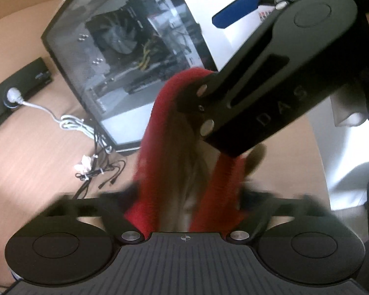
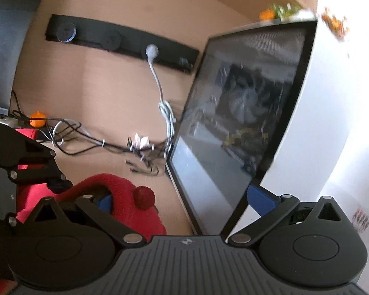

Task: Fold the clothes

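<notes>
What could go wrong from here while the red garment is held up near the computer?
1. The open right tool has one finger right beside the computer case; a swing may strike its glass panel.
2. The red garment, gripped by the left tool, hangs near the loose cables and might snag or drag them.
</notes>
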Available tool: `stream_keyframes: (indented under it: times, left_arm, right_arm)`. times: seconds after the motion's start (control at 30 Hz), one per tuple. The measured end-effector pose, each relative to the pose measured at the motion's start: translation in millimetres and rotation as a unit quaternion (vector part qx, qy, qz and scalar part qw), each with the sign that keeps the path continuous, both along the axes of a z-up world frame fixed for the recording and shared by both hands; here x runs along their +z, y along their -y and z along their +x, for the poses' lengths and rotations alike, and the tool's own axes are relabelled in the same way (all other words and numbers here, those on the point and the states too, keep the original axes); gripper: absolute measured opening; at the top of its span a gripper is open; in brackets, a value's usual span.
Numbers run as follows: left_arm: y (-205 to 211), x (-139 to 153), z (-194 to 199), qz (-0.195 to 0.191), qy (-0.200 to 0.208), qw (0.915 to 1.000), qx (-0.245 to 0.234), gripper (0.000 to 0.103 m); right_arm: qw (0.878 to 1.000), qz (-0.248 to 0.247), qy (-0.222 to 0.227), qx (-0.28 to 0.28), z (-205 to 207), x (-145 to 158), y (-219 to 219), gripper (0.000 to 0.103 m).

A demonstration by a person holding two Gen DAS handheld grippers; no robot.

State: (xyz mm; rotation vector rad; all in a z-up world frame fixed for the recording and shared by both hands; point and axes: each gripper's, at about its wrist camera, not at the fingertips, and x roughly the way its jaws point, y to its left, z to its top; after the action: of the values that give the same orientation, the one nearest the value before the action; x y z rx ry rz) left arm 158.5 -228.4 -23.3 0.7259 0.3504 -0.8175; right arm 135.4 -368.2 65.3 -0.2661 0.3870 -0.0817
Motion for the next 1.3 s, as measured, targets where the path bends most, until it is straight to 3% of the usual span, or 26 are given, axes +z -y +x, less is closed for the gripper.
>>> stream_keyframes:
  times: [0.1, 0.17, 0.2, 0.33, 0.6, 0.73, 0.87, 0.93, 1.03, 1.1, 1.17, 1.3]
  left_arm:
    - [2, -5, 3, 0.009, -0.003, 1.0000, -0.002, 0.051]
    - [2, -7, 6, 0.014, -0.008, 0.9999, 0.002, 0.037]
    - [2, -7, 7, 0.015, -0.010, 0.9998, 0.006, 0.035]
    - [-1, -6, 17, -0.001, -0.030, 0.9993, 0.021, 0.030]
    - [-27, 26, 26, -0.075, -0.099, 0.9902, 0.063, 0.022]
    - [-57, 53, 14, -0.125, -0.113, 0.9825, 0.079, 0.018]
    - [-95, 70, -8, -0.160, -0.096, 0.9755, 0.116, 0.017]
    - [-116, 71, -10, -0.170, -0.087, 0.9689, 0.157, 0.018]
    - [-151, 71, -8, -0.186, -0.092, 0.9520, 0.225, 0.021]
    - [-168, 69, -7, -0.201, -0.101, 0.9412, 0.253, 0.034]
    - [-173, 66, 0, -0.203, -0.112, 0.9367, 0.262, 0.056]
    - [-169, 57, 26, -0.201, -0.149, 0.9312, 0.265, 0.076]
  right_arm:
    - [0.996, 0.078, -0.038, 0.016, -9, -3, 24, 0.103]
    - [0.985, 0.162, -0.051, 0.016, -22, -7, 49, 0.103]
    - [0.977, 0.204, -0.058, 0.016, -28, -9, 62, 0.103]
    - [0.951, 0.273, -0.122, -0.073, -20, -51, 90, 0.103]
    - [0.956, 0.249, -0.152, -0.033, 56, -95, 30, 0.103]
    - [0.954, 0.280, -0.103, 0.032, 84, -76, 3, 0.103]
    - [0.963, 0.221, -0.070, 0.141, 111, -52, -49, 0.103]
    - [0.964, 0.199, -0.079, 0.155, 120, -53, -65, 0.103]
    - [0.965, 0.184, -0.103, 0.156, 131, -61, -76, 0.103]
    - [0.966, 0.181, -0.120, 0.140, 132, -70, -72, 0.103]
    - [0.967, 0.182, -0.132, 0.122, 128, -76, -60, 0.103]
    - [0.968, 0.195, -0.139, 0.081, 115, -79, -35, 0.103]
